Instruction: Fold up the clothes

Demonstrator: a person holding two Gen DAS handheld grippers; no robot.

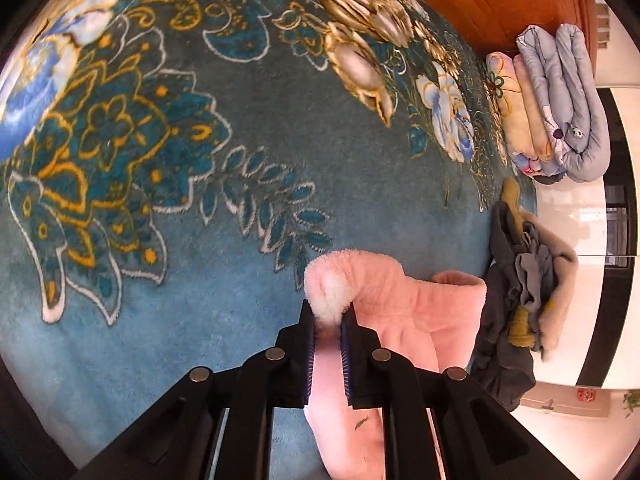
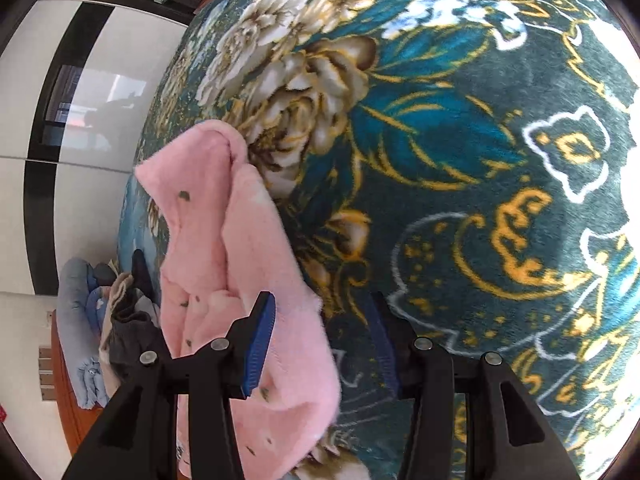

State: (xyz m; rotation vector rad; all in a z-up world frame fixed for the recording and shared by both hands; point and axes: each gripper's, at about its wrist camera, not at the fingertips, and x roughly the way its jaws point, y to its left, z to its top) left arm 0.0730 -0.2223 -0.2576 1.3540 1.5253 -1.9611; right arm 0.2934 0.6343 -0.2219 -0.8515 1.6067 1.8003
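Left gripper (image 1: 328,314) clenched on a fold of the pink fleece garment (image 1: 408,320), draped toward 3 o'clock over the floral blanket (image 1: 200,240). Right gripper (image 2: 320,320) spread wide, released, garment (image 2: 248,280) beneath its left finger. Dark clothes pile (image 1: 516,288) at 3 o'clock.

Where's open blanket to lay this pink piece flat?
Left of the pink garment, the floral blanket lies bare. Crowded on the other side: the dark clothes heap and folded quilts. Left claw grips the garment; right claw is open.

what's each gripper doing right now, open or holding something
Left gripper: shut on the pink fleece garment.
Right gripper: open, pink garment between its fingers, not clamped.
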